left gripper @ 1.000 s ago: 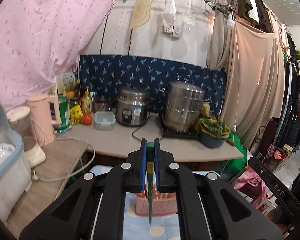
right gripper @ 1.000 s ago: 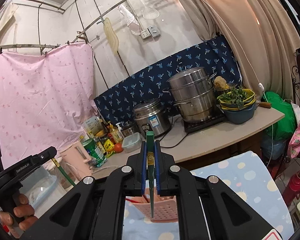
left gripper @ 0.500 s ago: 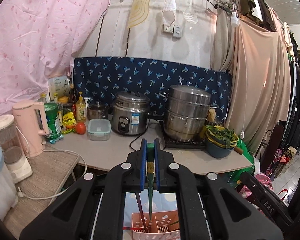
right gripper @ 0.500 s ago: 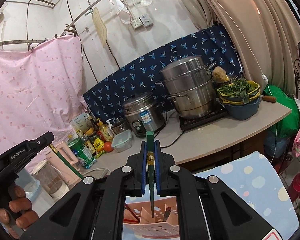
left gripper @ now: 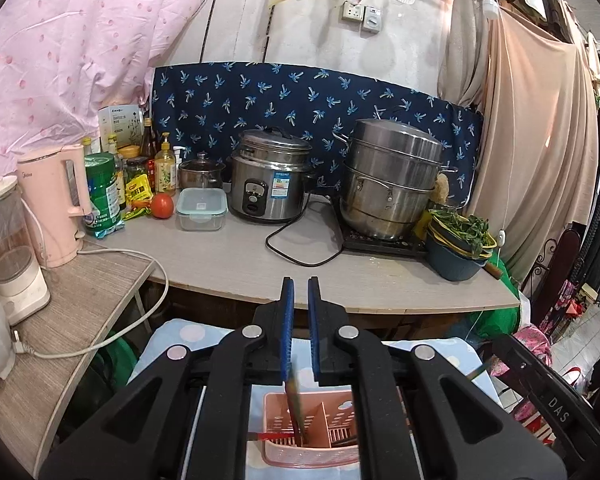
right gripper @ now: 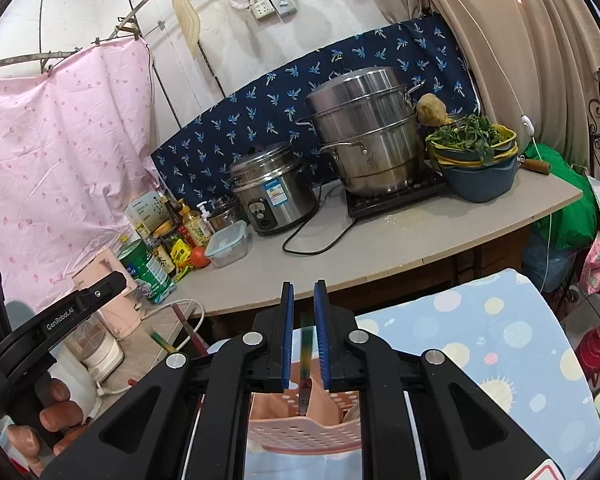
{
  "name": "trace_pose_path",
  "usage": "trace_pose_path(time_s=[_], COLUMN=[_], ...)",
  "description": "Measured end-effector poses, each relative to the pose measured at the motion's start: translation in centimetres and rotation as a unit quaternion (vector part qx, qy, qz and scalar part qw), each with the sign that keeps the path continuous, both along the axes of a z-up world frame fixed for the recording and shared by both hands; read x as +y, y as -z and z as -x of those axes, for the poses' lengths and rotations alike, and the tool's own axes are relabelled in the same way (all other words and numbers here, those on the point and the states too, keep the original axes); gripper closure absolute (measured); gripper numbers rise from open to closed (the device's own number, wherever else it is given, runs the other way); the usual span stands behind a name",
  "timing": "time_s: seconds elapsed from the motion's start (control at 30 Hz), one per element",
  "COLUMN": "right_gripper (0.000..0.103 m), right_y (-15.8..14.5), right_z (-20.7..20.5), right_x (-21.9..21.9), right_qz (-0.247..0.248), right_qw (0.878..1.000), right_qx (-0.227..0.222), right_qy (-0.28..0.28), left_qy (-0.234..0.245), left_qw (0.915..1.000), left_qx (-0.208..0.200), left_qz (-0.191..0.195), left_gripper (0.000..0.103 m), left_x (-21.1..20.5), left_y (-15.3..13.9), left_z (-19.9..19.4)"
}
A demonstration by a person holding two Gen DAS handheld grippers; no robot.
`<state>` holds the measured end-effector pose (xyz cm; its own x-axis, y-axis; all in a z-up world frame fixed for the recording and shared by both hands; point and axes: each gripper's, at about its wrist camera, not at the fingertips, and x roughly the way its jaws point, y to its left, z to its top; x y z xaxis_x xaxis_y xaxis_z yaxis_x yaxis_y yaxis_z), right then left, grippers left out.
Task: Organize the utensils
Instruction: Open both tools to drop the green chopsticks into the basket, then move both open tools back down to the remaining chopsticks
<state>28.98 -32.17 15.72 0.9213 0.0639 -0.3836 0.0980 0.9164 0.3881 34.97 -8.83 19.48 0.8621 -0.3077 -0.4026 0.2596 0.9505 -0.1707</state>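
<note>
Both grippers have dropped toward the pink utensil basket (left gripper: 312, 436) at 6 o'clock. Left gripper (left gripper: 299, 300) stands slightly parted, empty, its chopstick (left gripper: 296, 412) in the basket. Right gripper (right gripper: 302, 304) is opening; green chopstick (right gripper: 306, 356) blurred between the pads.

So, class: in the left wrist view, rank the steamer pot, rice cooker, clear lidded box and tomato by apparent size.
1. Steamer pot
2. Rice cooker
3. Clear lidded box
4. Tomato
All stand at similar depth, so the ranking seems safe.

Even, soft indoor light; mild glare on the steel pots (left gripper: 392, 176). Strong fisheye bending, dark corner vignettes. Chopstick (right gripper: 306, 354) motion-blurred between right jaws.
</note>
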Motion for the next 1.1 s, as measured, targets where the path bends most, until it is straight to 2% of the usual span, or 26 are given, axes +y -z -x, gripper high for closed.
trace_pose_path(time_s=[0.13,0.2,0.37,0.53,0.77,1.1], right_gripper=[0.089,0.086,0.083,0.077,0.076,0.076], right_y=[-0.4,-0.8,-1.5,-1.6,-0.5,5.2], right_z=[0.8,1.5,3.5,6.4,11.6,19.3], right_x=[0.2,0.4,1.2,2.1,4.4,7.7], right_qz=[0.004,0.009,0.014,0.016,0.040,0.033], right_qw=[1.000,1.000,1.000,1.000,0.998,0.994], right_qx=[-0.004,-0.009,-0.013,-0.014,0.000,0.071], right_qy=[-0.002,-0.002,-0.012,-0.023,-0.038,-0.078], left_qy=[0.001,-0.001,-0.002,-0.003,0.001,0.020], left_qw=[1.0000,1.0000,1.0000,0.9995,0.9970,0.9905], left_qx=[0.000,0.000,0.001,0.015,0.061,0.122], left_qz=[0.003,0.003,-0.003,-0.026,-0.048,-0.060], left_gripper=[0.093,0.082,0.070,0.069,0.069,0.068], left_x=[0.2,0.4,0.9,1.4,2.3,4.0], left_y=[-0.1,-0.3,-0.4,0.3,2.2,7.1], left_z=[0.6,1.0,2.9,5.6,9.8,16.5])
